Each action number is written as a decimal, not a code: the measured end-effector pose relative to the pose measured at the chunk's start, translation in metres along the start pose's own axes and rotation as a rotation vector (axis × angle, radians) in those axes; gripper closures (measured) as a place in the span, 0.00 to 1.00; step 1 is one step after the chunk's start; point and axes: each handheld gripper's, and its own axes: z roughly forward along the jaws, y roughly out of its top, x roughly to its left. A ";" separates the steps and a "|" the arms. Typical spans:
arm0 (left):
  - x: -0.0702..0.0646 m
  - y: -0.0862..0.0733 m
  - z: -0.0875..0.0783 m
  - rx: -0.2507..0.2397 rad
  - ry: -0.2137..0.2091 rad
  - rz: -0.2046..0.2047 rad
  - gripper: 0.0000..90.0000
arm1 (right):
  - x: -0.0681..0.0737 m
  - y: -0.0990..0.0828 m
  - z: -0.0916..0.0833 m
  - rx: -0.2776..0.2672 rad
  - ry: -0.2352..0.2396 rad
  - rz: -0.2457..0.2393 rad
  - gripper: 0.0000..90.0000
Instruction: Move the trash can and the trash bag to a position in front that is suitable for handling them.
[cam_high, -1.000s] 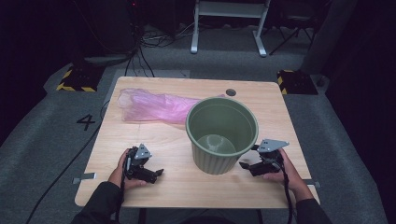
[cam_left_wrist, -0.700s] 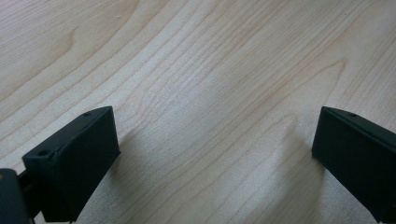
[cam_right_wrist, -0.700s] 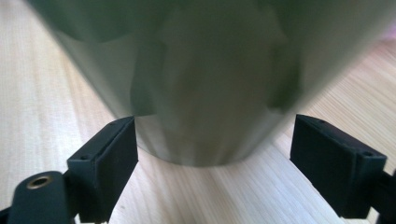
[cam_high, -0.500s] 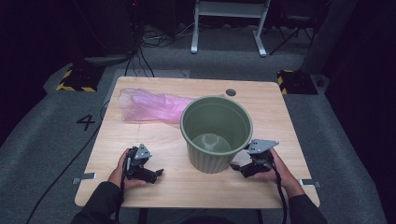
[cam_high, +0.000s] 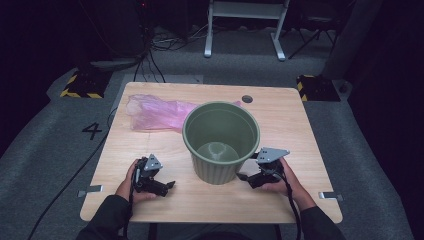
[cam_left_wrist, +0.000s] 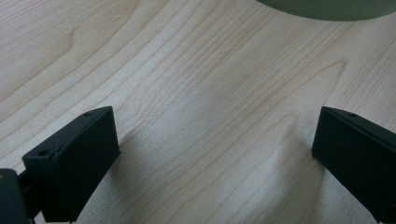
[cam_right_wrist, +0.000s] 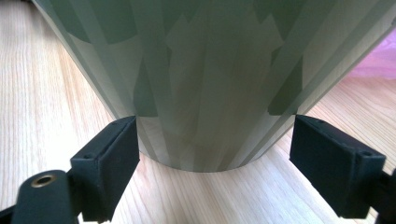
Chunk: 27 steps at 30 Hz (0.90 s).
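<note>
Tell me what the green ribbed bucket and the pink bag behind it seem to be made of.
Green ribbed bucket: probably moulded plastic, matt, with even vertical ribs and a smooth rolled rim. Pink bag: apparently thin plastic film, translucent and crinkled, lying flat on the pale wood-grain table, likely laminate.

Bench (cam_high: 150, 140): pale wood, rounded corners, a round cable hole (cam_high: 247, 99) near its far edge.
Floor (cam_high: 60, 145): grey carpet, a "4" (cam_high: 92, 131) marked on it.
Far side: white metal frame legs (cam_high: 245, 30), black cables (cam_high: 150, 50), yellow-black striped blocks (cam_high: 80, 86).
Light: dim room, the bench lit.
</note>
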 end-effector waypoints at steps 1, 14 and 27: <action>0.000 0.000 0.000 0.004 -0.002 0.002 0.01 | 0.001 0.001 0.002 -0.004 0.001 0.001 0.18; 0.000 0.000 0.000 0.006 0.002 0.003 0.01 | 0.011 0.018 0.027 -0.013 0.003 0.002 0.22; 0.000 0.000 0.000 0.005 0.000 -0.001 0.01 | 0.026 0.032 0.050 -0.017 0.037 -0.023 0.23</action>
